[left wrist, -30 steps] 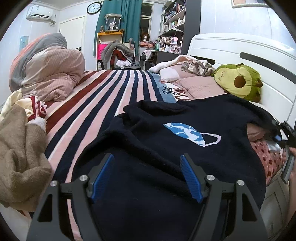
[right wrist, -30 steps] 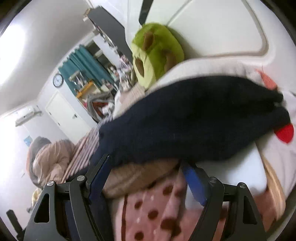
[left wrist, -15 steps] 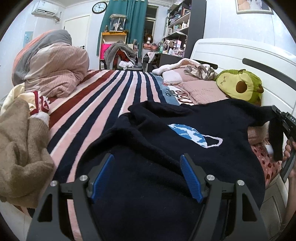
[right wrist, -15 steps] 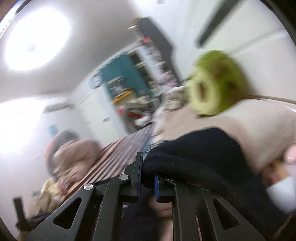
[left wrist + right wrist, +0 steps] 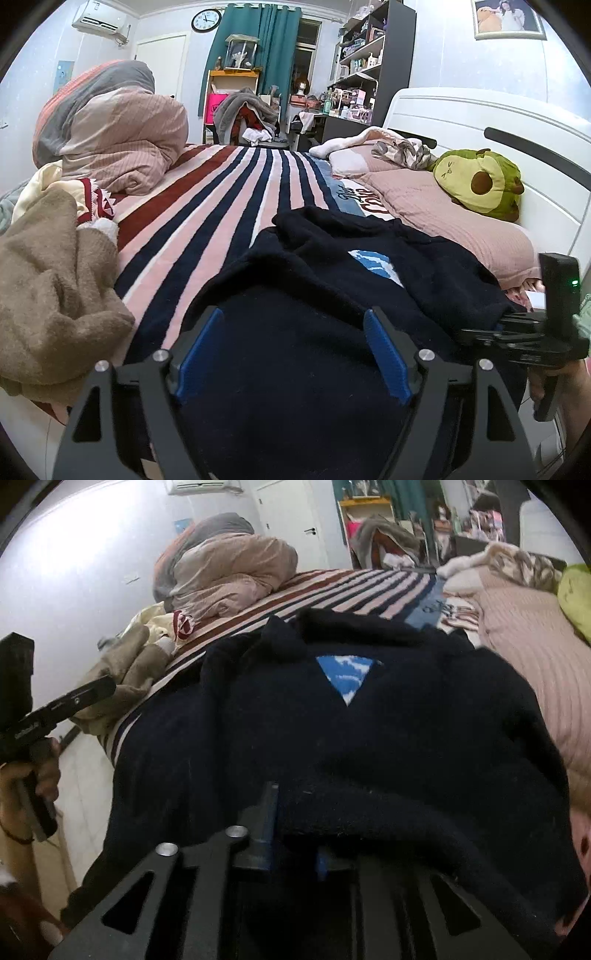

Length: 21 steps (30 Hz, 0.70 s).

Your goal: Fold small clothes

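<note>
Sweater: a dark navy sweater (image 5: 306,332) with a blue patch (image 5: 375,263) lies spread on the striped bed (image 5: 229,192), its right part doubled inward over the patch.
Right claw: the right claw (image 5: 291,834) is closed tight on a thick roll of the sweater's edge at 6 o'clock in its own view; the blue pads are nearly hidden by cloth.
Left claw: the left claw (image 5: 291,354) is wide open with nothing between its blue pads, low over the sweater's near part.
Key relation: from the right claw the body of the sweater runs toward 12 o'clock, with the patch dead ahead; the garment's long axis lies across the bed, left to right. The right claw, already holding cloth, is the nearer to the fold.
Pose: the right claw sits at 3 o'clock in the left view, held level and reaching inward over the sweater; the left claw points along the bed toward 12 o'clock.
Judgement: probably a side fold in progress; the free left side would be next.
Nearby: tan knit (image 5: 48,288) at 9 o'clock, avocado plush (image 5: 476,184) at 2 o'clock.
</note>
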Available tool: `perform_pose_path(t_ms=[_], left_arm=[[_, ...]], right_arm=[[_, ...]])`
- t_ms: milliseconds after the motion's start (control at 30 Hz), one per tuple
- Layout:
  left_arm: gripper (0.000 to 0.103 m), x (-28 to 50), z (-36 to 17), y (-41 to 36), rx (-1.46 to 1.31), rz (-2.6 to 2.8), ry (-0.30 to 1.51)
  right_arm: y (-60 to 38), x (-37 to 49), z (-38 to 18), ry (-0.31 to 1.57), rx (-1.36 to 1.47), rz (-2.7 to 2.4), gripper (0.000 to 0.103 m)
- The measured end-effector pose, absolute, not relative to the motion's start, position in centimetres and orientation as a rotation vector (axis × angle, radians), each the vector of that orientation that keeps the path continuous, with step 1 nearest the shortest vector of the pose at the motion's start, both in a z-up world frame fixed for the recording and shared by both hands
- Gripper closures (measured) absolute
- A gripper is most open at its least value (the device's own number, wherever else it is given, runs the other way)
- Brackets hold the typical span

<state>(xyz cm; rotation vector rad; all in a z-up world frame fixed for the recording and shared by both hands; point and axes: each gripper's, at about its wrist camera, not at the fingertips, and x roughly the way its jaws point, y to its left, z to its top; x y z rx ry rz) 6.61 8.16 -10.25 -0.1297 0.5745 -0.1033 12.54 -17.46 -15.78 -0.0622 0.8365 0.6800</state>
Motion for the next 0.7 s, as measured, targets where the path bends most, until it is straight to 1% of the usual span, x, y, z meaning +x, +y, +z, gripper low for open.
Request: perform_pose_path(t_ms=[33, 67, 200, 233, 267, 333, 400, 500, 600, 633, 667, 700], left_arm=[[0.028, 6.5, -10.2, 8.3, -0.133, -0.103, 0.571], [0.028, 6.5, -10.2, 8.3, -0.136, -0.103, 0.569], [0.027, 6.5, -10.3, 8.1, -0.145, -0.105, 0.569], [0.027, 6.5, -10.3, 8.1, -0.144, -0.107, 0.569], [0.027, 6.6, -10.2, 7.9, -0.142, -0.108, 0.568], [0.027, 6.6, -10.0, 7.7, -0.142, -0.111, 0.565], [0.027, 6.7, -9.9, 7.4, -0.137, -0.114, 0.563], [0.027, 6.8, -9.7, 6.8, -0.117, -0.114, 0.569], [0.027, 7.1, -9.7, 6.4, -0.102, -0.113, 0.58], [0.027, 7.1, -9.6, 6.3, -0.098, -0.112, 0.583], [0.027, 7.2, -9.6, 6.2, -0.094, -0.111, 0.584], [0.027, 7.2, -9.6, 6.1, -0.091, -0.11, 0.584]], right_arm=[[-18.4, 12.1, -15.3, 0.832, -0.039, 0.678, 0.066], [-19.6, 11.1, -14.6, 0.817, -0.016, 0.674, 0.058], [-23.8, 9.0, -11.8, 0.748, 0.041, 0.616, 0.056], [-25.2, 8.8, -11.2, 0.73, 0.062, 0.569, 0.05], [-27.0, 8.2, -10.9, 0.714, 0.086, 0.507, 0.042], [-30.2, 7.6, -11.1, 0.712, 0.144, 0.388, 0.035], [-33.4, 7.8, -12.5, 0.758, 0.222, 0.276, 0.035], [-35.5, 8.7, -14.9, 0.839, 0.32, 0.221, 0.034], [-35.6, 9.1, -16.5, 0.831, 0.434, 0.322, 0.035], [-35.4, 9.3, -16.6, 0.81, 0.448, 0.34, 0.041], [-35.1, 9.4, -16.5, 0.795, 0.435, 0.336, 0.057], [-34.7, 9.6, -16.1, 0.776, 0.399, 0.318, 0.065]])
